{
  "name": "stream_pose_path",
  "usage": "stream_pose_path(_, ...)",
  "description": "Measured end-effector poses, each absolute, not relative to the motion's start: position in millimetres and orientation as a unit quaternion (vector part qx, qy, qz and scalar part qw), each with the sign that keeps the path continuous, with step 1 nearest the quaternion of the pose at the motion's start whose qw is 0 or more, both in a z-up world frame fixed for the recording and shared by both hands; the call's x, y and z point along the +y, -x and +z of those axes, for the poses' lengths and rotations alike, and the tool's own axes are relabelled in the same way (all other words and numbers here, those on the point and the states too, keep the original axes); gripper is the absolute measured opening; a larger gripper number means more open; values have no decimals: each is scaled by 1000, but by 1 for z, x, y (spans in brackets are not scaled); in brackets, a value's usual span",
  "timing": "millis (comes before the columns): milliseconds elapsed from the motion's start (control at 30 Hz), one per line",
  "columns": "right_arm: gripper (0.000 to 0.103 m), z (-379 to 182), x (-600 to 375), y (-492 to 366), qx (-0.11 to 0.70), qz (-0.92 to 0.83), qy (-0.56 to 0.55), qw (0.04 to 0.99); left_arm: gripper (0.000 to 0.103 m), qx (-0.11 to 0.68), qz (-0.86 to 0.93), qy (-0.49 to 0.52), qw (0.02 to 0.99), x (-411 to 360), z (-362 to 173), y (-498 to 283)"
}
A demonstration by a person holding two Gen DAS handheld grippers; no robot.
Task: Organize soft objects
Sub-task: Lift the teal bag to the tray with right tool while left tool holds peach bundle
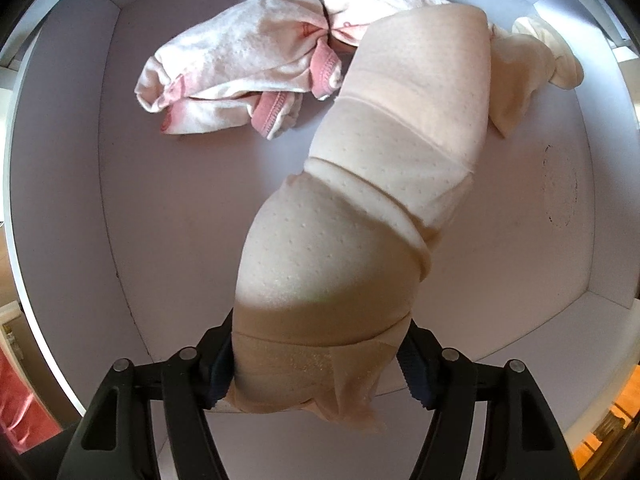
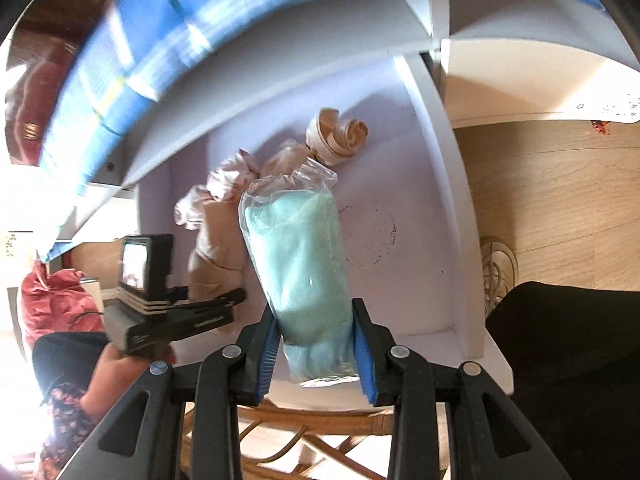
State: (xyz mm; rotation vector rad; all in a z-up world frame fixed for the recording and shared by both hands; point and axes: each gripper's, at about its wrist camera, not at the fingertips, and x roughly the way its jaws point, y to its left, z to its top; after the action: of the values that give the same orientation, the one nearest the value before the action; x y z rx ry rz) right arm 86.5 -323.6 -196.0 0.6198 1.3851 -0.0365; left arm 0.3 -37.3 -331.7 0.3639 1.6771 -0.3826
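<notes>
In the left wrist view my left gripper [image 1: 316,360] points down into a white drawer [image 1: 180,220] and is shut on the end of a long beige rolled garment [image 1: 360,200], whose far end rests on the drawer floor. A pink-and-white baby garment [image 1: 240,68] lies crumpled at the back, with a cream sock [image 1: 536,60] to its right. In the right wrist view my right gripper [image 2: 316,336] is shut on a clear bag of turquoise soft fabric [image 2: 300,264], held above the same drawer [image 2: 380,280]. There the left gripper [image 2: 236,296] shows at the left, holding the beige garment [image 2: 212,264].
A rolled beige bundle [image 2: 340,136] lies at the drawer's far end. A blue bag [image 2: 140,40] hangs blurred overhead. Wood floor [image 2: 560,200], a shoe [image 2: 500,268] and a dark trouser leg [image 2: 560,340] are on the right. A wicker frame [image 2: 320,440] is below, red cloth [image 2: 52,308] at the left.
</notes>
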Motion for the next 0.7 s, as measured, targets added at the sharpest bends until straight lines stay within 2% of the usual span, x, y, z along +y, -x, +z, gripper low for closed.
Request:
stream_pose_path(133,33,-156,-329,-87,609,-10,-282,741,70,735,-166,-161,638,-38,-332,0)
stream_pose_path(433,33,-25,-311,-130,549,29,-240,800,69,734,-165,-162,638,-48,-307,-10)
stream_pose_path(700,33,35,-261,-201,527,63,-220,818,65,733,-171,-162,638,-43,-308,-14)
